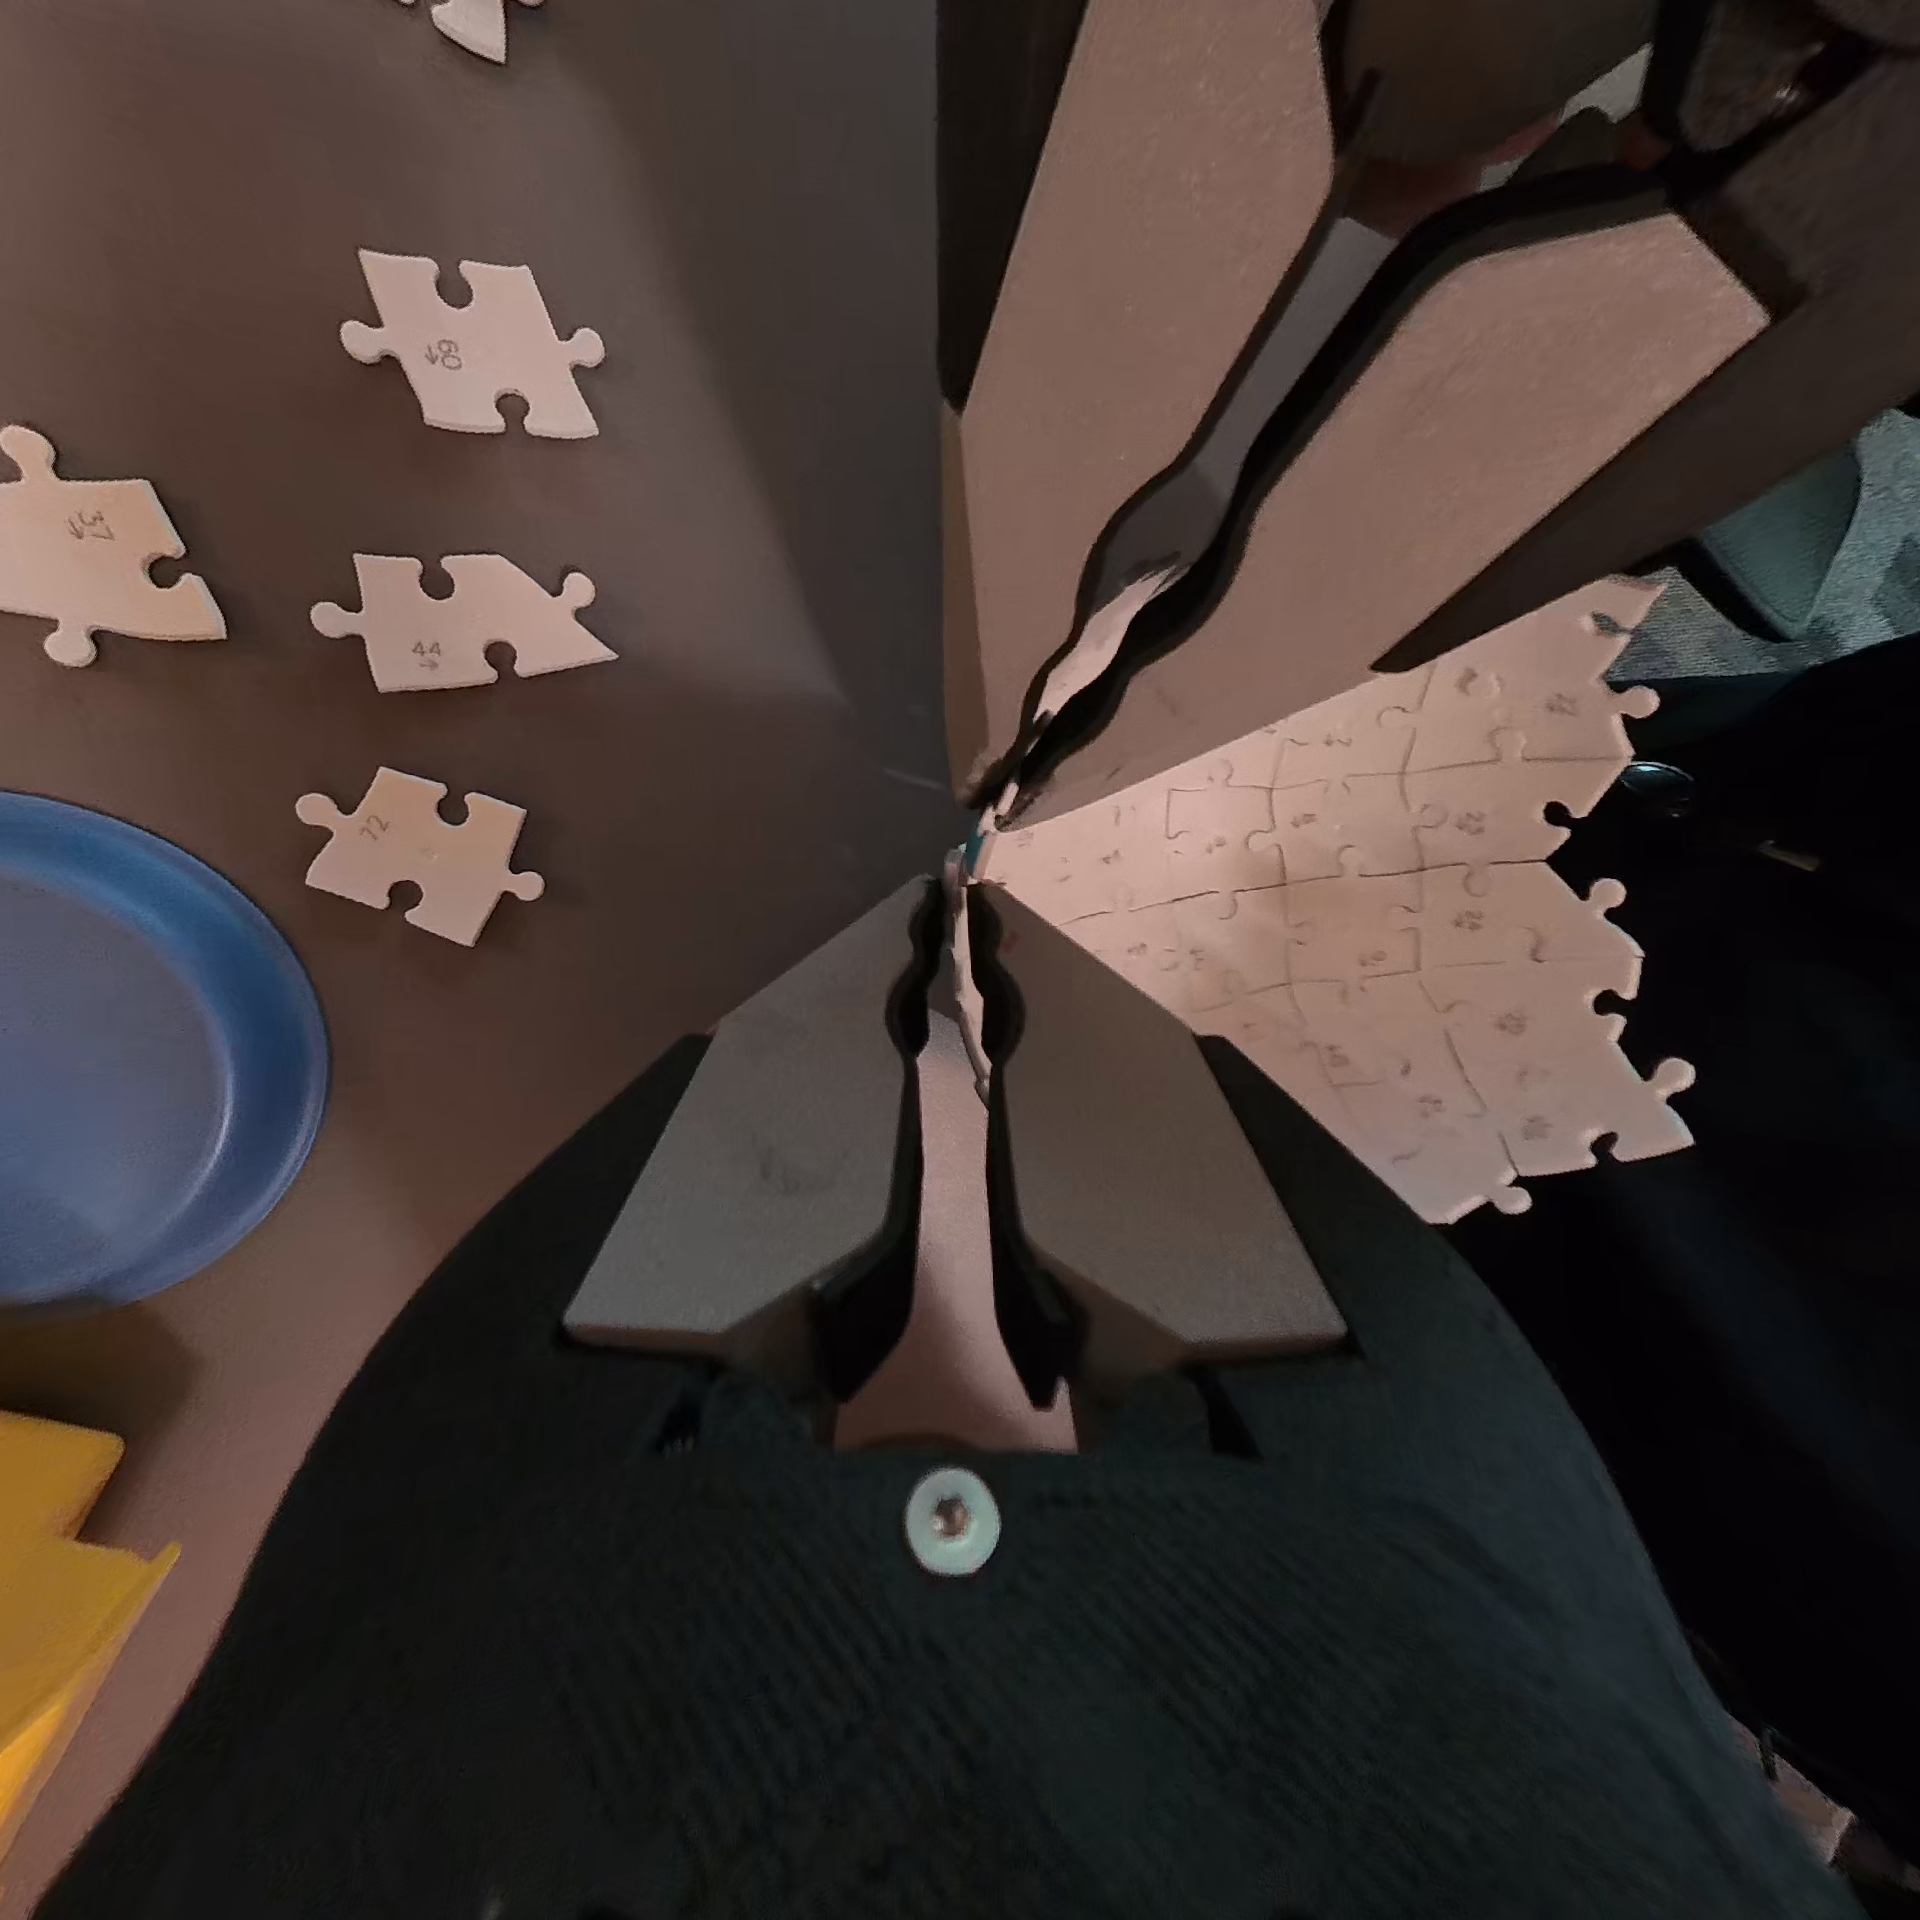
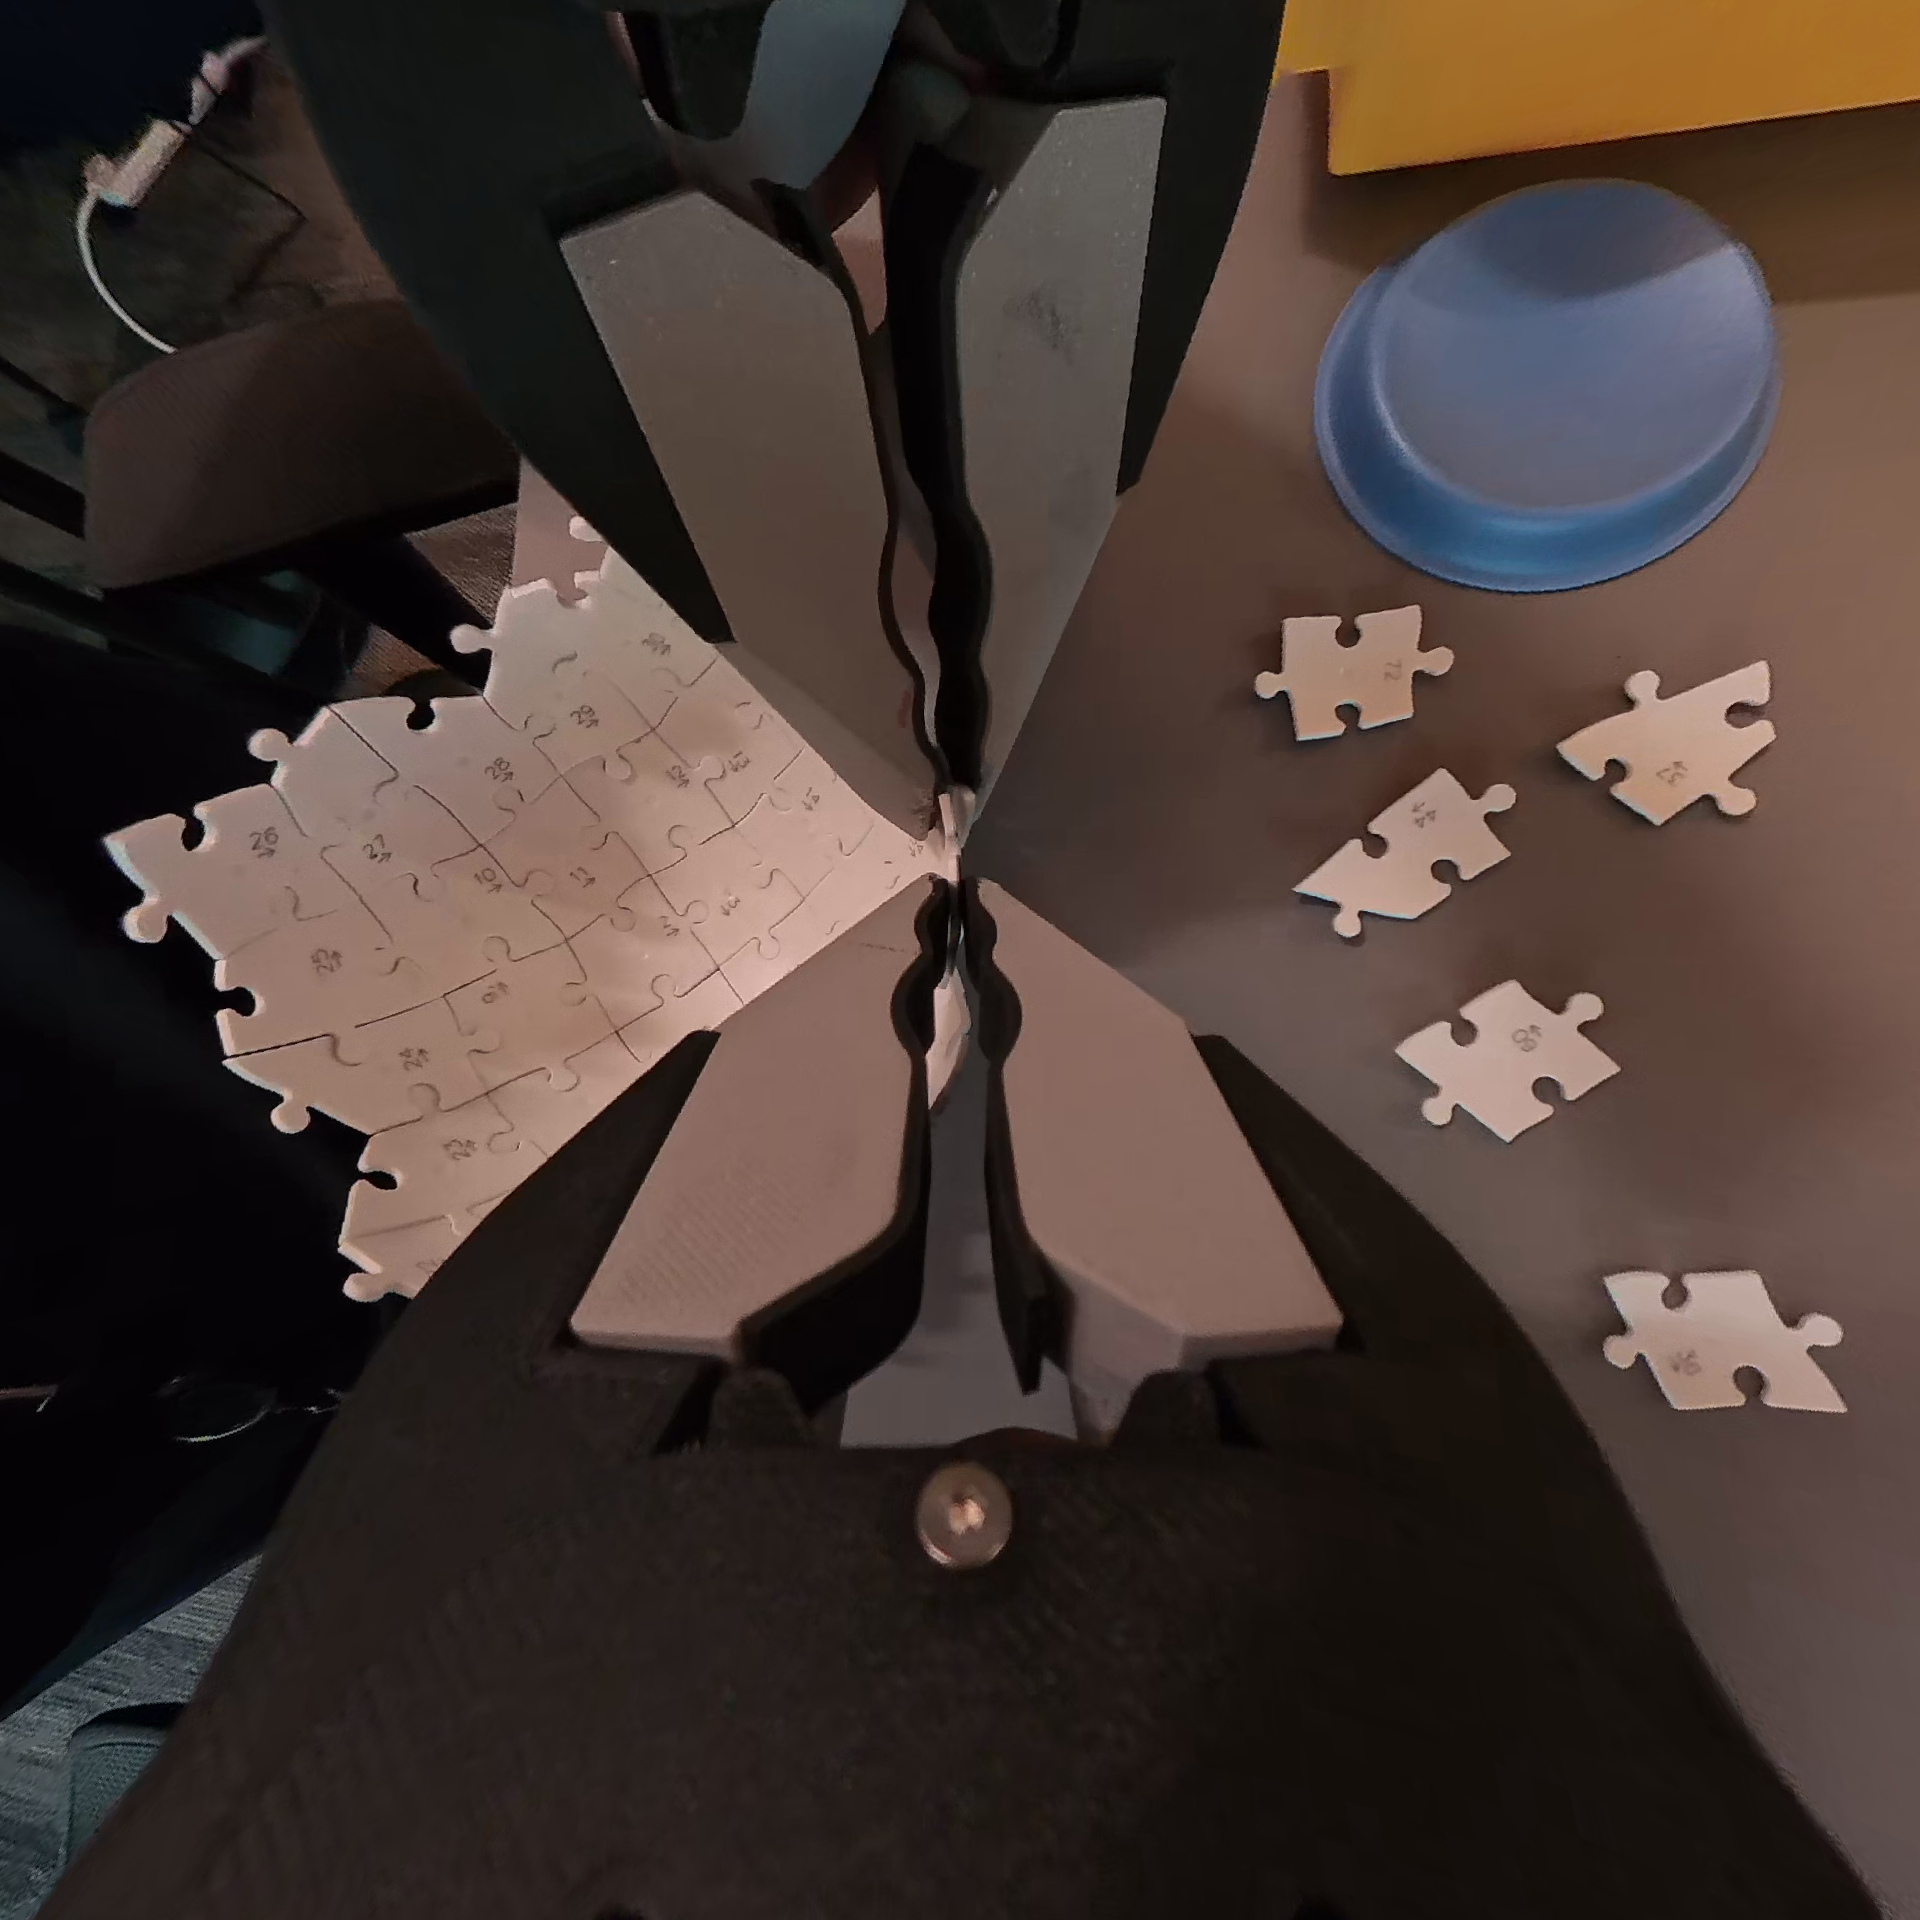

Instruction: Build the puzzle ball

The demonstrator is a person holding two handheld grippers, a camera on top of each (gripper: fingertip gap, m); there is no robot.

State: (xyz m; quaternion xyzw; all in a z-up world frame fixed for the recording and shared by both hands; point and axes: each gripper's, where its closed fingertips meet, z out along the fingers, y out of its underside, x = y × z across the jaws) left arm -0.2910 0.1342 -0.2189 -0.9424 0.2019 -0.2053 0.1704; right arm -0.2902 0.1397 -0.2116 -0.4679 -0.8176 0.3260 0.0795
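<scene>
The partly built puzzle ball is a curved white shell (image 1: 1403, 904) of joined numbered pieces, inner side showing; it also shows in the right wrist view (image 2: 468, 914). My right gripper (image 2: 961, 894) is shut on the shell's edge and holds it above the table's edge. My left gripper (image 1: 951, 894) is shut on a thin white puzzle piece (image 1: 971, 1029) seen edge-on, its tip against the shell's corner. The two grippers meet tip to tip: the right one (image 1: 997, 805) comes in from the top right, the left one (image 2: 951, 805) from above.
Several loose white pieces lie on the dark table (image 1: 727, 312), such as those at upper left (image 1: 473, 343) and mid left (image 1: 457, 623), and on the right (image 2: 1507, 1060). A blue bowl (image 1: 135, 1039) (image 2: 1538, 384) and a yellow box (image 1: 52, 1558) (image 2: 1600, 73) stand beyond them. My two grippers' fingertips are within a few centimetres of each other.
</scene>
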